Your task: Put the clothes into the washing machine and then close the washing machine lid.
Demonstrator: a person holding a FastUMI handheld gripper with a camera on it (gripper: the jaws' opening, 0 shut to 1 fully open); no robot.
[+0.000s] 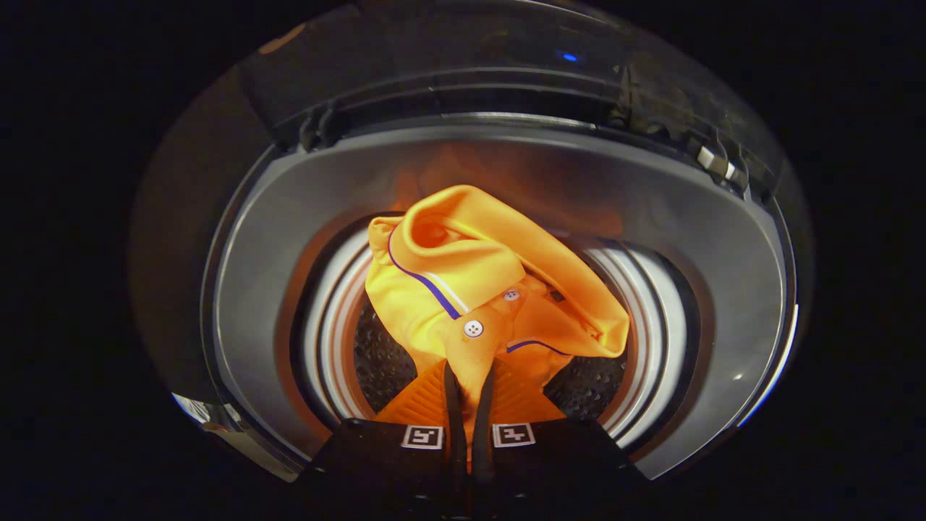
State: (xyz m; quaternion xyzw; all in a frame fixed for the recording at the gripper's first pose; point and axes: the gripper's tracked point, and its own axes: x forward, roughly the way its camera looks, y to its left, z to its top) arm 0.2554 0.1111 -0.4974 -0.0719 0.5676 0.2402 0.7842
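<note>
Pinching orange shirt (463, 289) between fingers (483, 394) over drum (651, 325).

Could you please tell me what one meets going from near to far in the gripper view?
Claw shut on the orange shirt → steel drum below it → grey opening ring → raised lid.

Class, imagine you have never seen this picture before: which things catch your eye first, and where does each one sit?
First, the bright orange polo shirt with white buttons and blue-striped collar, bunched over the drum mouth, its placket pinched between the gripper fingers. Next, the ribbed, dimpled metal drum beneath it, ringed by the washing machine's grey plastic top opening.
</note>
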